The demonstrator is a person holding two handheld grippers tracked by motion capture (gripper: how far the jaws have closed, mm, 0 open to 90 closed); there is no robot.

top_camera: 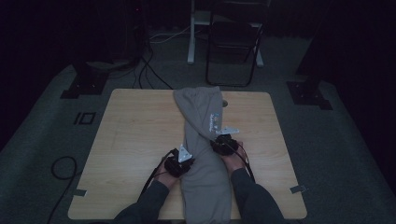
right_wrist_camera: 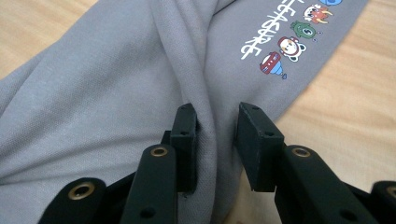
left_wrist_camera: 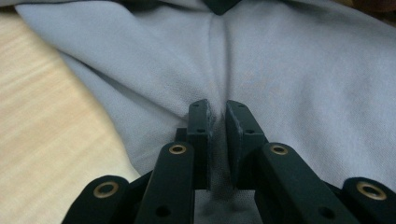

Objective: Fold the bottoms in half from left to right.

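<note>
- Wooden table (top_camera: 135, 140) in a dim room; grey sweatpants (top_camera: 205, 172) run lengthwise down its middle.
- We pinch a fold with the left gripper (left_wrist_camera: 217, 122), clamped on the pants' left edge.
- Right gripper (right_wrist_camera: 215, 128) straddles the right-edge fold, jaws apart, likely about to clamp.
- Cartoon print (right_wrist_camera: 289, 42) lies beyond it.
</note>
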